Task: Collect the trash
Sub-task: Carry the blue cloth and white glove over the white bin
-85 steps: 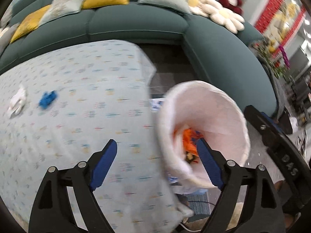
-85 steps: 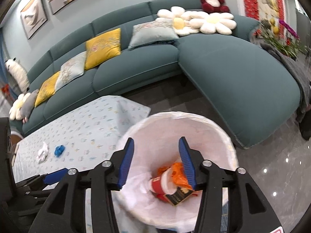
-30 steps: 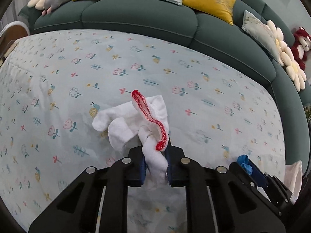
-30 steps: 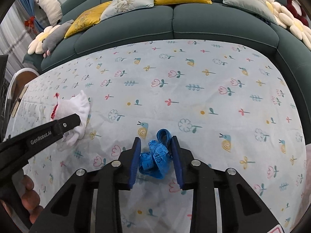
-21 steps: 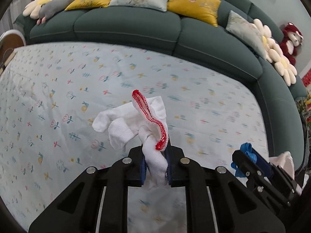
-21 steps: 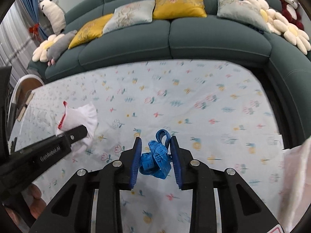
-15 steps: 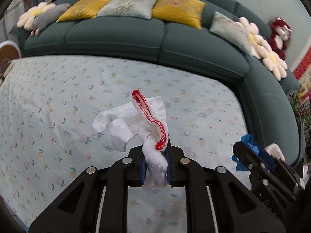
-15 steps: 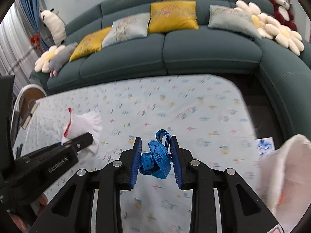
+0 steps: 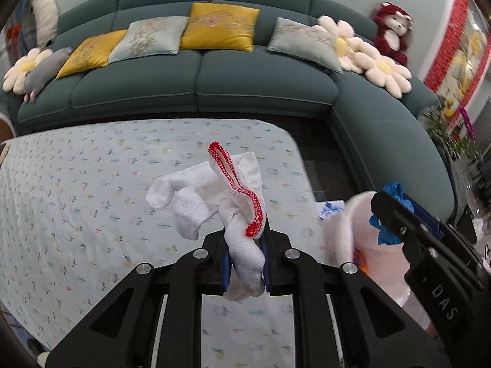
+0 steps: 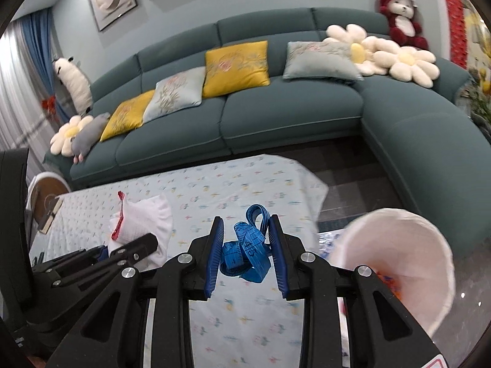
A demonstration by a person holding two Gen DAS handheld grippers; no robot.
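White glove (image 9: 214, 196) pinched in my left fingers (image 9: 245, 263), blue tape measure (image 10: 245, 251) in my right; both just lifted off the worktop (image 9: 76, 184), bin (image 10: 399, 245) now near right.

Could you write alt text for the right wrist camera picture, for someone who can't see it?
The right tool grips a bundled blue measuring tape above a table under a floral cloth. A white-lined bin stands at lower right; the left tool holds a white glove, with a teal sofa behind.
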